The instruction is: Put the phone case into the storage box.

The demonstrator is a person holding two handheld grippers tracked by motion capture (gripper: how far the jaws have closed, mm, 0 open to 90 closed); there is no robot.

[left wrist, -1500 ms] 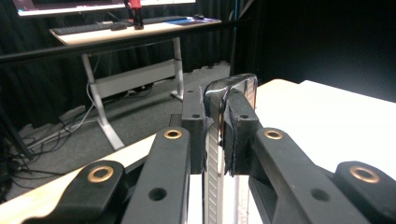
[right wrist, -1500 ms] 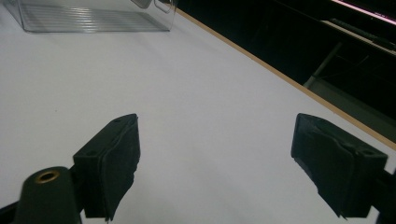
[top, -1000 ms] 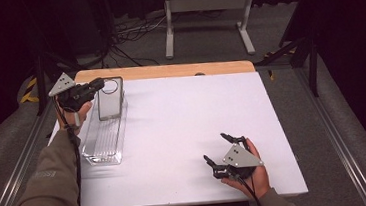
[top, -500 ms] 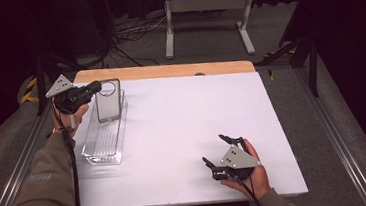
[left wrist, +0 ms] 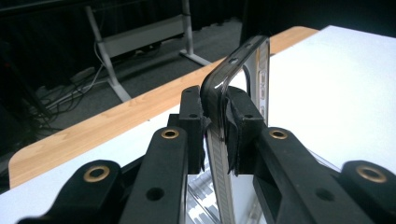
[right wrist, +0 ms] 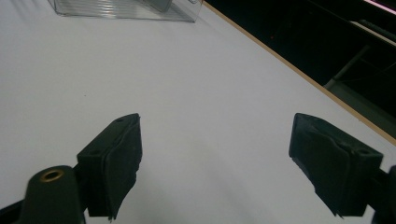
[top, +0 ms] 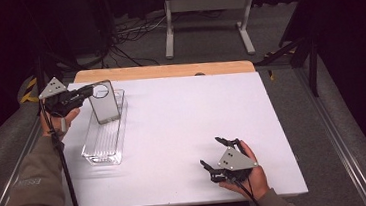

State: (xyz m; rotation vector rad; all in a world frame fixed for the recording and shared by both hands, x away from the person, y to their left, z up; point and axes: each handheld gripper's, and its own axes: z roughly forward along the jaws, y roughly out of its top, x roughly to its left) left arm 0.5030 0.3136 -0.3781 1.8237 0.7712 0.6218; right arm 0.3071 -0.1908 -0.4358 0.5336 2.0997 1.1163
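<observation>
My left tool [top: 91, 91]: pinching top edge of translucent grey phone case [top: 104, 102], held upright over far end of clear ribbed plastic tray [top: 103, 145] at left of white worktop [top: 182, 118]. My right tool [top: 217, 152]: jaws spread wide, nothing between, resting low at near right.

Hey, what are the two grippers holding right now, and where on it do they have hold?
The left gripper is shut on the phone case, clamping its upper edge near a corner, above the clear tray. The right gripper is open, holding nothing.
</observation>
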